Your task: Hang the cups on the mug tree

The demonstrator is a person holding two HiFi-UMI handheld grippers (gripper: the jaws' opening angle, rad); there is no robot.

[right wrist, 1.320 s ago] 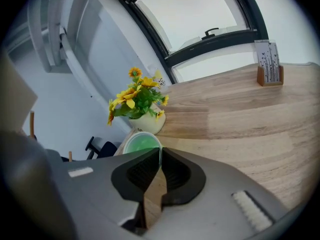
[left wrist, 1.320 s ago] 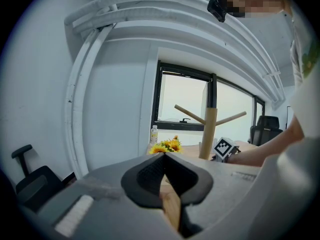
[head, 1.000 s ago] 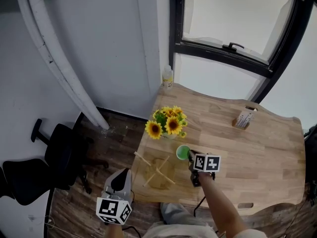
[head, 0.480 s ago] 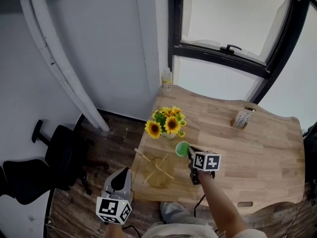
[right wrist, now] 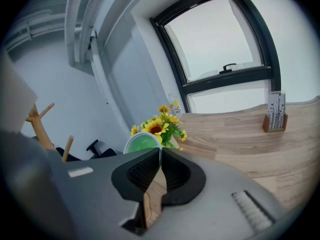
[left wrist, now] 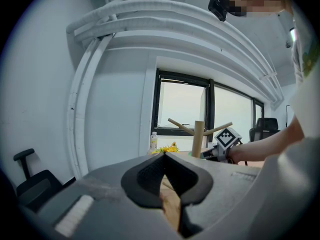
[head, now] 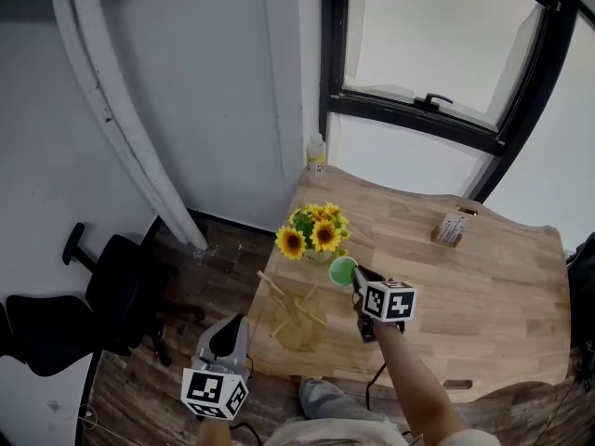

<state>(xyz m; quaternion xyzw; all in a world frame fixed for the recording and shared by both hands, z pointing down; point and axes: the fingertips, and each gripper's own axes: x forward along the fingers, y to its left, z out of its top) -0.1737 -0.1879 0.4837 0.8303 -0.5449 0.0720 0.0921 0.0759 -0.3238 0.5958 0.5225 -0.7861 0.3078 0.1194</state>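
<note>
**R gripper** (head: pixel 357 279): jaws nearly closed, pinching the green cup (head: pixel 342 269) by its wall at the rim. The cup sits at the very tips of the jaws and extends beyond them. In the right gripper view its open mouth shows just past the pads (right wrist: pixel 172 171), w/ most of the cup lying left of the line where the jaws meet.

**Cup position:** over the left part of the table (head: pixel 483 295). It is just on the person's side of the sunflowers (head: pixel 314 233). It is near the mug tree (head: pixel 293 312), to its right and slightly farther from the person (head view), and apart from the pegs.

**L gripper** (head: pixel 232 328): jaws closed tip to tip, nothing between them. It hangs low beyond the table's near left corner, pointing toward the mug tree, well apart from the cup.

**Mug tree:** wooden post w/ slanted pegs, standing close to the table's left edge. In the left gripper view the R gripper's marker cube shows just right of the post.
</note>
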